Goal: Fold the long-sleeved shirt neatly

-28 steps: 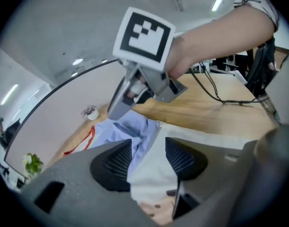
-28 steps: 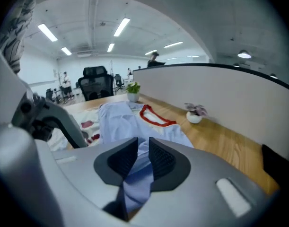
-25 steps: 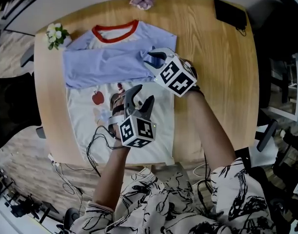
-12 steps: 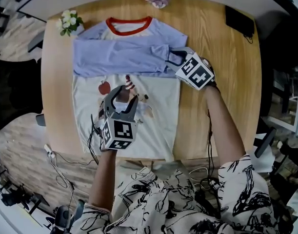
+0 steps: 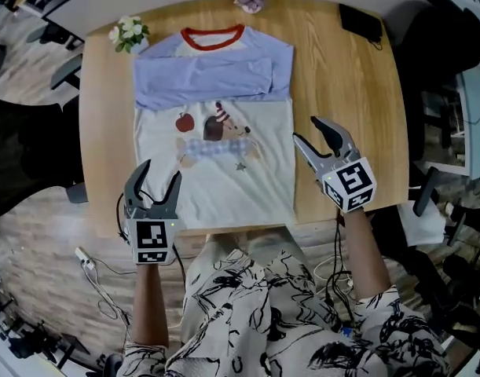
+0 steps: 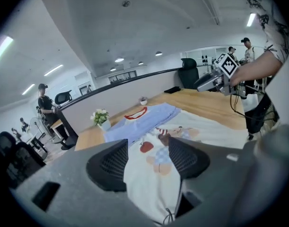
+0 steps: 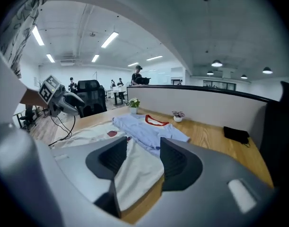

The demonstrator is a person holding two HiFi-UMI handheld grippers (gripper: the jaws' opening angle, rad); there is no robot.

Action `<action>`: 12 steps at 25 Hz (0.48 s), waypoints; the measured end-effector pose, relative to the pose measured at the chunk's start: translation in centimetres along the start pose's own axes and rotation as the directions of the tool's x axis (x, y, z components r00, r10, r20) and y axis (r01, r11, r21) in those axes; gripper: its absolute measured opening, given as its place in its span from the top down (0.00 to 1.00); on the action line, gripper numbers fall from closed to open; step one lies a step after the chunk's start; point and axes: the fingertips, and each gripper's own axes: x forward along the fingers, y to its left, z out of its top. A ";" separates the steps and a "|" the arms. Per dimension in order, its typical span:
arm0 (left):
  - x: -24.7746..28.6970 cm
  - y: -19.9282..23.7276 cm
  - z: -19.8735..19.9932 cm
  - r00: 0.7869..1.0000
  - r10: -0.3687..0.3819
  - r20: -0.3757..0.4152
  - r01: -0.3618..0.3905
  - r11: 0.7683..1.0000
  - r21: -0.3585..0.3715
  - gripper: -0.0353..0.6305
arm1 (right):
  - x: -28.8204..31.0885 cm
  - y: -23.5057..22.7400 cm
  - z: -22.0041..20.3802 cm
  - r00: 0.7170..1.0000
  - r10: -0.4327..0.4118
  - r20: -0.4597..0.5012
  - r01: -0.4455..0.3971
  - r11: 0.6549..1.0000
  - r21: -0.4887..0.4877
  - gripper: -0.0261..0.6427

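Note:
The long-sleeved shirt lies flat on the wooden table. It has a white body with a cartoon print, and its blue sleeves are folded across the chest under a red collar. My left gripper hovers at the shirt's near left corner, and my right gripper is over bare wood just right of the shirt's edge. Both jaws have just been opening and stand open with nothing between them. The shirt shows beyond the left gripper in its own view. It also lies beyond the right gripper, where the shirt stretches away.
At the table's far edge stand a small flower pot and a purple plant. A black object lies at the far right corner. Cables hang off the near left edge. Office chairs and people are in the background.
Both grippers have drawn back from the middle of the shirt toward the near edge. The right one has left the blue sleeve, which now lies flat across the chest, and both jaws stand wider.

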 end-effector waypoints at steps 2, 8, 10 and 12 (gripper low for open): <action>-3.0 0.9 -1.3 1.000 0.007 0.013 -0.007 1.000 0.003 0.53 | -2.6 1.9 -1.3 0.998 -0.057 -0.007 0.057 0.998 0.025 0.61; -10.1 2.3 -4.6 0.999 0.015 0.049 -0.015 1.000 0.004 0.53 | -7.2 7.3 -4.3 0.990 -0.131 -0.046 0.133 0.989 0.063 0.61; -11.6 2.6 -5.2 0.998 0.014 0.059 -0.014 1.000 0.014 0.53 | -8.3 8.6 -4.9 0.987 -0.156 -0.049 0.159 0.985 0.072 0.61; -13.0 2.8 -5.8 0.997 0.014 0.070 -0.015 1.000 0.019 0.53 | -9.1 9.8 -5.6 0.983 -0.177 -0.054 0.181 0.980 0.077 0.60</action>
